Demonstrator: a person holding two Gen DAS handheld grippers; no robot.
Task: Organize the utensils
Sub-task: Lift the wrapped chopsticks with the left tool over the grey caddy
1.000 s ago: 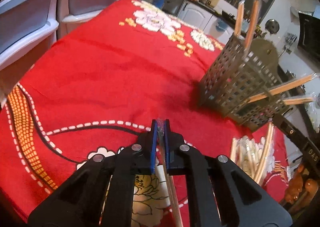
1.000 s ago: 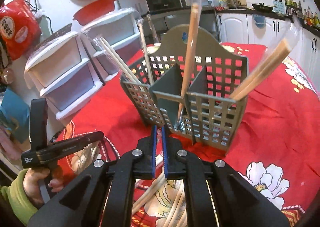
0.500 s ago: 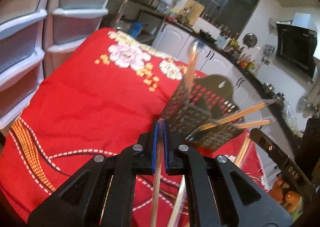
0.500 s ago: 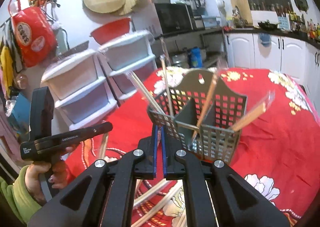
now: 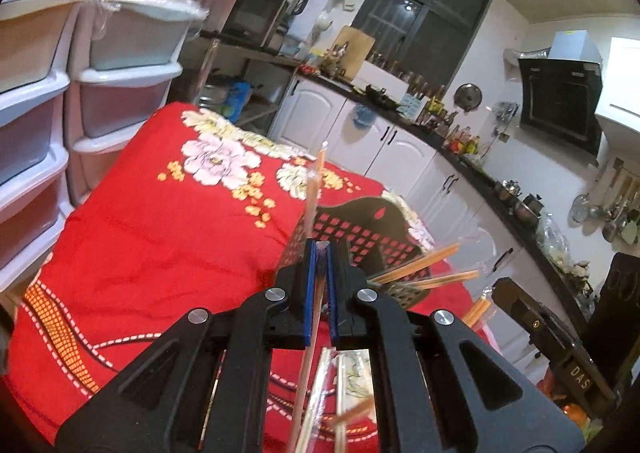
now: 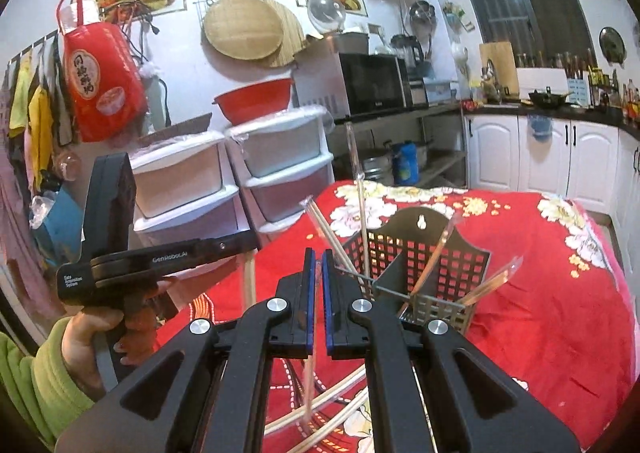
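Utensil basket (image 6: 420, 273) stands on the table (image 6: 560, 313), toward its middle, divider inside splitting it into compartments. Wrapped chopsticks lean out of basket: some at its left side (image 6: 326, 231), some at its right (image 6: 492, 285). Loose chopsticks (image 6: 320, 413) lie on table at near edge, in front of basket. Drawer units (image 6: 240, 181) stand off table's left edge, bowl (image 6: 252, 101) on top of them. Counter cabinets (image 6: 540, 157) behind far edge. Left gripper (image 5: 319, 285) near basket, chopstick (image 5: 314, 213) between fingers, upright.

lower end of wrapped chopsticks (image 5: 310, 337) cut off by bottom edge, caddy (image 5: 360, 237) base hidden behind left gripper (image 5: 321, 289), loose chopsticks (image 6: 320, 413) partly hidden
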